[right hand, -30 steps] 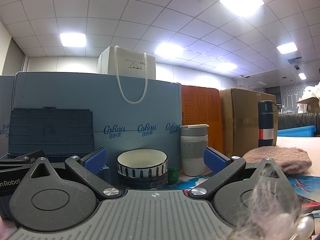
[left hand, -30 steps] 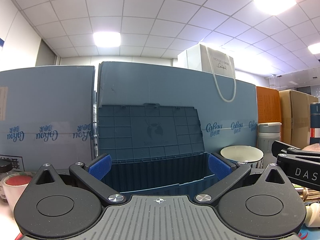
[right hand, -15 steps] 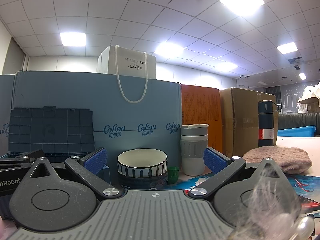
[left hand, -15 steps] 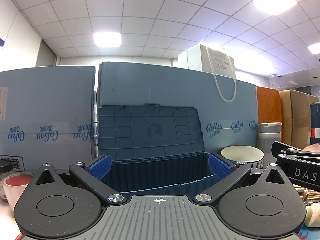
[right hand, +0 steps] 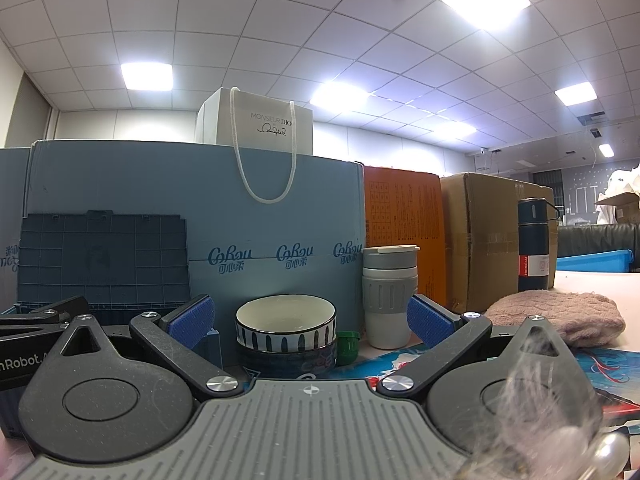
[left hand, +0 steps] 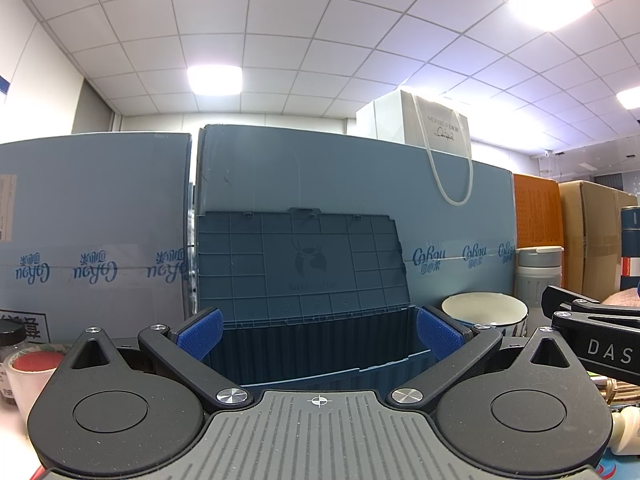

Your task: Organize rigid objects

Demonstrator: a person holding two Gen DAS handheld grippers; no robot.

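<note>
Both grippers level, aimed forward. Left gripper [left hand: 318, 334] spread wide, empty — faces the open blue storage bin [left hand: 304, 344], lid up. Right gripper [right hand: 310, 320] also spread, empty — striped bowl [right hand: 286, 326] sits between its fingers' line, grey tumbler [right hand: 389, 296] just beside it.

2 stacked bowls [right hand: 285, 326], 1 tumbler [right hand: 389, 298], 1 flask [right hand: 535, 245], 1 open crate [left hand: 316, 344], 1 tape roll [left hand: 28, 368], 1 green cap [right hand: 347, 346].
</note>
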